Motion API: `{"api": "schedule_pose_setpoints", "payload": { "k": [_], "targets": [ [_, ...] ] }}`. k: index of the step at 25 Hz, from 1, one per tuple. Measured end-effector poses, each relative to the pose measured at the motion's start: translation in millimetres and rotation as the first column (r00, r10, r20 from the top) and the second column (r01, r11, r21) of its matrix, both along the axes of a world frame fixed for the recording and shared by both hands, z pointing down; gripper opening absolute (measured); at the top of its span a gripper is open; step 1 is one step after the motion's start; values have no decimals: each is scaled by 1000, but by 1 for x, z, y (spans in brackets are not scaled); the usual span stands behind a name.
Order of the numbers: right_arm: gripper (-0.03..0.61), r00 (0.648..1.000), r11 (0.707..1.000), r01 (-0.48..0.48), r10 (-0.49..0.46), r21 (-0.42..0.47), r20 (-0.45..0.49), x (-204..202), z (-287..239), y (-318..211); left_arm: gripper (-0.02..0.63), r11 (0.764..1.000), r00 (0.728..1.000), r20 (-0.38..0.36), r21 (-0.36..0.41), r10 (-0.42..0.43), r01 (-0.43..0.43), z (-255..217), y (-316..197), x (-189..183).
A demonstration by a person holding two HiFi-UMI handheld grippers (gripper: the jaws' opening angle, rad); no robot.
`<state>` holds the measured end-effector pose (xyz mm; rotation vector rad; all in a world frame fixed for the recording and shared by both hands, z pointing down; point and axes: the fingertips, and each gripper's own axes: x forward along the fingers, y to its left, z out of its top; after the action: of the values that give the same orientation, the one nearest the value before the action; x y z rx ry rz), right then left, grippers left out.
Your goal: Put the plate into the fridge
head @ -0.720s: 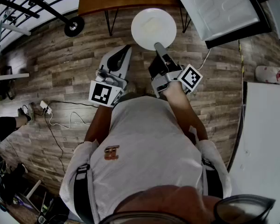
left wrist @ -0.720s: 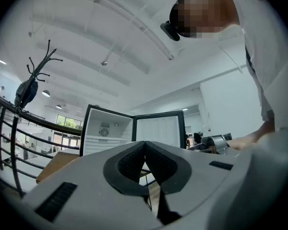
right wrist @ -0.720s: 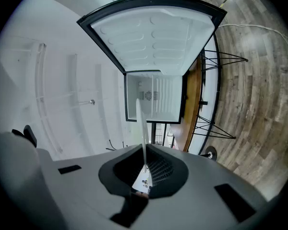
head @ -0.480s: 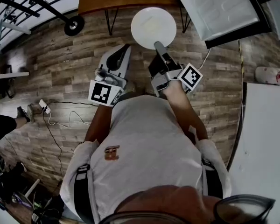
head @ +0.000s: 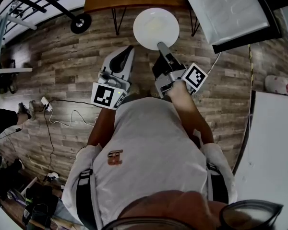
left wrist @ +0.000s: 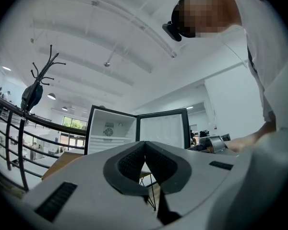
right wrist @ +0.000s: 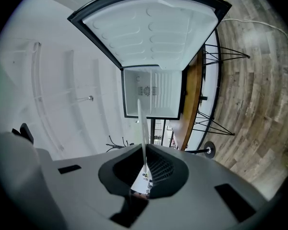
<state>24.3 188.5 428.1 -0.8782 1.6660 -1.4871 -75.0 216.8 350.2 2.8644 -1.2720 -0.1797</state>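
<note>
Right gripper view: right gripper (right wrist: 145,153) pinches plate (right wrist: 141,121) at rim; plate edge-on, pointing forward. Open fridge (right wrist: 153,96) straight ahead, well apart, perhaps on wooden worktop (right wrist: 192,104). Left gripper (left wrist: 145,143) pressed together, empty.

Left gripper (head: 128,51) — held out before the torso, roughly level, jaws brought together with nothing between them; from its own camera the pads (left wrist: 132,163) met at their tips. Its marker cube (head: 104,96) sat at the rear, nearest the body. Left forearm (head: 102,126) was bent forward from the elbow and kept close to the chest. Right gripper (head: 161,45) — level, just beside the left one and reaching a little farther forward, jaws clamped on the rim of the plate (head: 156,25), which stood edge-on between them in that gripper's own view. Right forearm (head: 189,114) was stretched forward, bare.
</note>
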Motion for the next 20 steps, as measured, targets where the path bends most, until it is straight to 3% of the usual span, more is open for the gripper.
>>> {"api": "schedule_pose_setpoints", "payload": {
  "k": [7,14,20],
  "targets": [
    [41,999,999,33,-32,27,-5,17,-11,-7,18,1000,1000,16,1,-15,15,-3,0,24],
    [41,997,997,77,-77,31,1,84,-15,-43,18,999,998,38,-1,-50,51,-5,-32,97],
    [41,994,993,107,-107,43,1,77,-16,-38,18,997,996,38,5,-80,80,0,-22,92]
  ]
}}
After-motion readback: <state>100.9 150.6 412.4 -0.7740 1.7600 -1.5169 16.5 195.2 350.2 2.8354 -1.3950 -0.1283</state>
